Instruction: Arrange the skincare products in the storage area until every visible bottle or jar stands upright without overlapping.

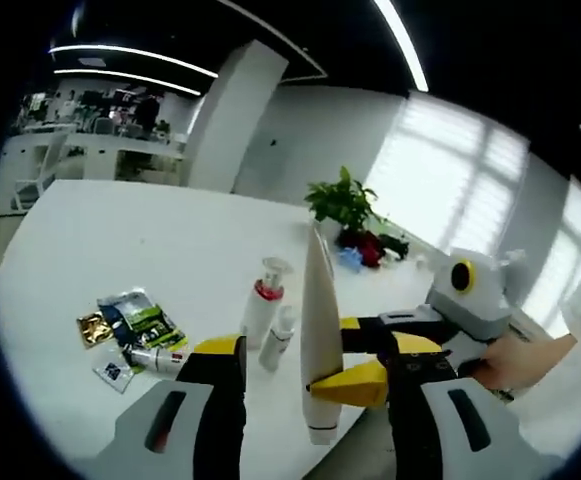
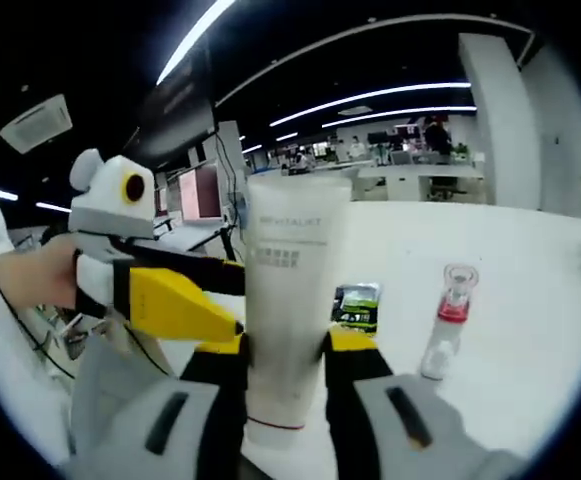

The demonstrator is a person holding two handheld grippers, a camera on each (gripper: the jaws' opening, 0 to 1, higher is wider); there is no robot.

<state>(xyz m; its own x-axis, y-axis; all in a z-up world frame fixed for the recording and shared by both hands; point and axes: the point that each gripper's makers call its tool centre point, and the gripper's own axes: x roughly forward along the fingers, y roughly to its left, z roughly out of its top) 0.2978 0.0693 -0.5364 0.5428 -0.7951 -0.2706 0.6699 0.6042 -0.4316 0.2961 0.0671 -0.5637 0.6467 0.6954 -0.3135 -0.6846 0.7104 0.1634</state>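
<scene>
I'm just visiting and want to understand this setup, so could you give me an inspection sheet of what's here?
Surface: white table, mostly bare.
Job's things: white tube held upright in the air; pump bottle with a red collar standing; small bottle standing beside it; another tube lying by the sachets.
Clutter: sachets lying flat; plant at the far edge.
Grippers: right tool is shut on the white tube; left tool is open, jaws either side of it. A hand holds the right tool.
Cables: nothing seen on the table.
Surroundings: open office, pillar, windows, strip lights.
</scene>
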